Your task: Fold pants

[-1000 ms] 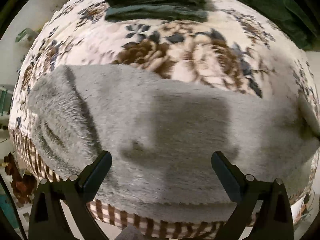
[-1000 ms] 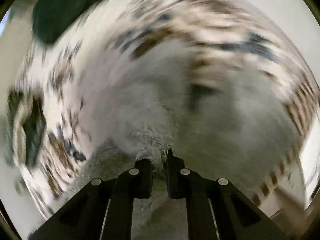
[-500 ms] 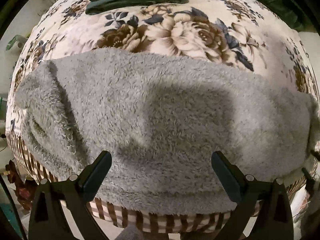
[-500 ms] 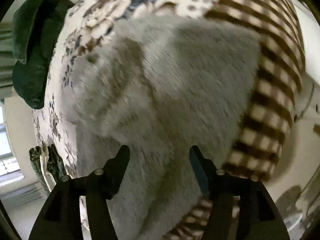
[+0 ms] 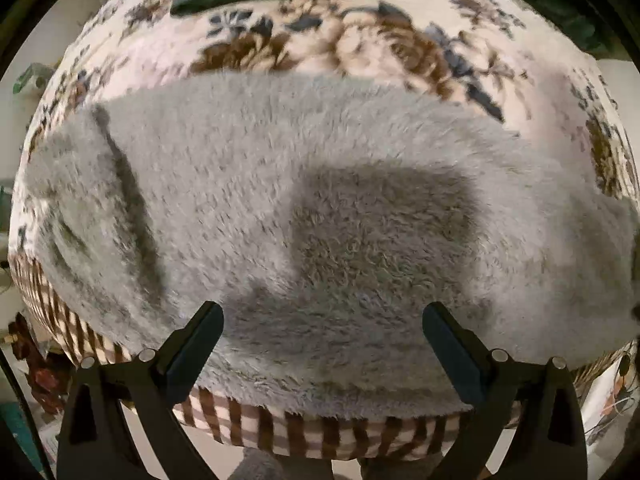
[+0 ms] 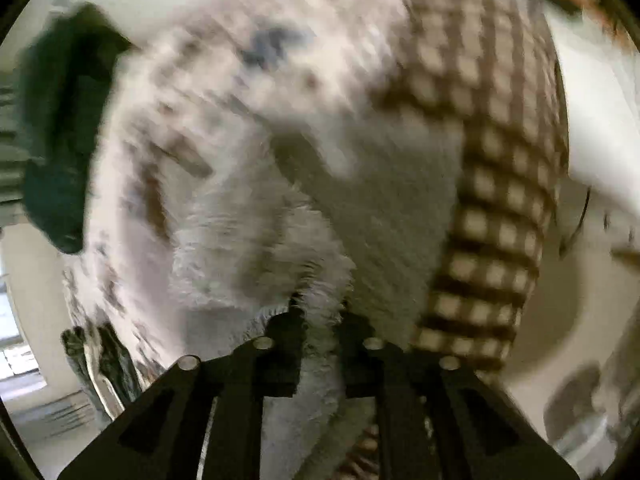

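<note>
Grey fleece pants (image 6: 320, 332) pinched by right gripper (image 6: 322, 320)

Fluffy grey pants (image 5: 320, 208) lie spread flat, one end bunched upward.

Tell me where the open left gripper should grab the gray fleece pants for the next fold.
Probably the near edge of the pants, from above. The left gripper hangs open over that edge, which lies flat by the blanket's checked border.
</note>
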Demonstrator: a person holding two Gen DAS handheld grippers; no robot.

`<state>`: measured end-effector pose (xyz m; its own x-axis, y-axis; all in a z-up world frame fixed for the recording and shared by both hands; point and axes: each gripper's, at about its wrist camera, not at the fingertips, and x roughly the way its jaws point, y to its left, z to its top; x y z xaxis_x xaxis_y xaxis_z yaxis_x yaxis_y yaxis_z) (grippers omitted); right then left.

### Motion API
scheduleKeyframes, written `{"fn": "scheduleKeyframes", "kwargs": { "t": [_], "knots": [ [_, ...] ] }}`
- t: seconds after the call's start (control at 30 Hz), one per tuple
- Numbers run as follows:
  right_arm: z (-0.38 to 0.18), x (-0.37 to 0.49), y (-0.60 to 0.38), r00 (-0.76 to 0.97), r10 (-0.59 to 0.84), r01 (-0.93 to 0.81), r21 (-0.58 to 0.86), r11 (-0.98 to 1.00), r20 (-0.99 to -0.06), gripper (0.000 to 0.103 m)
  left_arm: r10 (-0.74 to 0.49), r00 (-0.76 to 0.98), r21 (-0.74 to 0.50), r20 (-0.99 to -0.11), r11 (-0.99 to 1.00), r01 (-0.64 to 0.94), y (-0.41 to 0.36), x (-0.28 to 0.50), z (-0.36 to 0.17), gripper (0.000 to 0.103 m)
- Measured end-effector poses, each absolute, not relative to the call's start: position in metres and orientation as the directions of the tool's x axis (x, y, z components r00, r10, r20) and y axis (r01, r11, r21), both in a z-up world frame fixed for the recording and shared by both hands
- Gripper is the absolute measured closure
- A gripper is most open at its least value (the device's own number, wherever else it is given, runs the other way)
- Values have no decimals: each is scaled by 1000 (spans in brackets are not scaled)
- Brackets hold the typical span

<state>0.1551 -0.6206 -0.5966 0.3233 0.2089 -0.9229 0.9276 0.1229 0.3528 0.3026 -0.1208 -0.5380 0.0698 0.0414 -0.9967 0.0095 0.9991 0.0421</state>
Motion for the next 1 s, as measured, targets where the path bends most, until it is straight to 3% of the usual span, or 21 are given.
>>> {"fn": "scheduleKeyframes", "kwargs": {
  "t": [0.07,0.13,0.2,0.33,0.53,0.7,0.93,0.97,1.0],
  "knots": [
    [-615,148,-618,305,286,939,337,70,-908,70,33,61,32,-998,999,-17,-114,299,-541,1],
    [-611,150,-610,330,279,925,367,93,-902,46,27,66,23,-997,998,-56,-102,295,-538,1],
    [-593,157,-595,340,233,908,383,169,-911,34,15,72,8,-997,995,-98,-88,291,-531,1],
    [-569,182,-537,301,264,856,382,350,-916,34,4,92,-15,-996,977,-210,-41,283,-514,1],
    [-594,223,-434,213,434,745,432,508,-876,34,-22,112,-70,-993,890,-450,68,282,-501,1],
    [-609,224,-382,210,461,761,440,476,-862,34,-74,219,-196,-973,766,-612,152,304,-493,1],
    [-640,219,-344,231,396,831,392,394,-888,34,-241,246,-344,-939,675,-653,200,370,-534,1],
    [-643,225,-338,234,384,831,389,398,-893,34,-244,238,-340,-940,685,-644,201,379,-539,7],
    [-645,226,-338,247,379,830,397,392,-892,38,-230,237,-330,-944,702,-631,201,386,-542,39]
  ]
}}
